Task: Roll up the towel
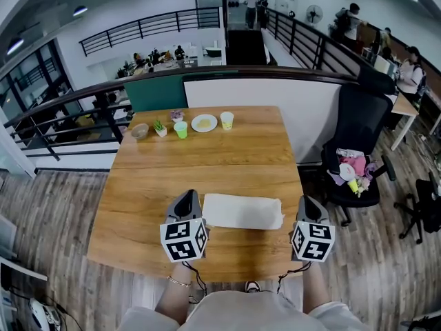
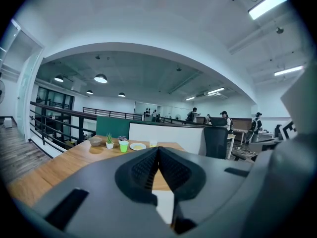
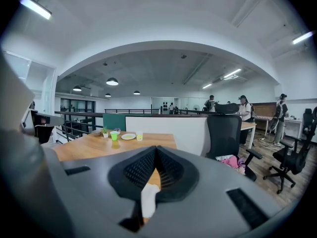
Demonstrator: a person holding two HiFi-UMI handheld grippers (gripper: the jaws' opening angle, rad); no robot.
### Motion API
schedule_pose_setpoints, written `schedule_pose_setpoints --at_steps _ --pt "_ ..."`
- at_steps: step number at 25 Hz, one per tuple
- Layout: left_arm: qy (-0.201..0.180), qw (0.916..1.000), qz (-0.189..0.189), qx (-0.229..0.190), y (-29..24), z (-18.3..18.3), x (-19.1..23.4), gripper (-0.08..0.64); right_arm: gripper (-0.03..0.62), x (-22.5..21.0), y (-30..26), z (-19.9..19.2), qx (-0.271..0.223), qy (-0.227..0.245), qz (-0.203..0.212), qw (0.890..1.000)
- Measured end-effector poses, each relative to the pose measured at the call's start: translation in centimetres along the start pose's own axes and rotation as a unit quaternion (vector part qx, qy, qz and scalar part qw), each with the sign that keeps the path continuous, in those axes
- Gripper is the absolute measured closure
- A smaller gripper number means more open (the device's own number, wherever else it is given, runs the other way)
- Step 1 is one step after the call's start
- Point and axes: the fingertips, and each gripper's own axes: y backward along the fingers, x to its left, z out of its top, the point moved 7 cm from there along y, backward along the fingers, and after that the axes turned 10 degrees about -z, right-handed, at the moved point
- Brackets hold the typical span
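A white towel lies flat on the wooden table, close to the near edge. It is not rolled up yet.

The left gripper is just to the left of the towel. Its jaws are closed tight and hold nothing. The right gripper is near the right end of the towel. Its jaws are closed too, with nothing between them. The towel sits between the two grippers, and neither one has hold of it. Both grippers point away from the person, toward the far side of the table.

At the far end of the table a few small things stand in a row. From left to right they are a bowl, a little plant, a green cup, a plate and a yellow cup.

To the right of the table stands a black chair with pink things on its seat.
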Motion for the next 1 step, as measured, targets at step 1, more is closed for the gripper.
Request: schedule_pose_setpoints --at_steps 1 --pt "-0.001 1.0000 -0.001 -0.001 -0.15 0.00 0.01 0.557 0.594 0.02 -0.15 -0.10 0.001 0.001 0.000 1.000"
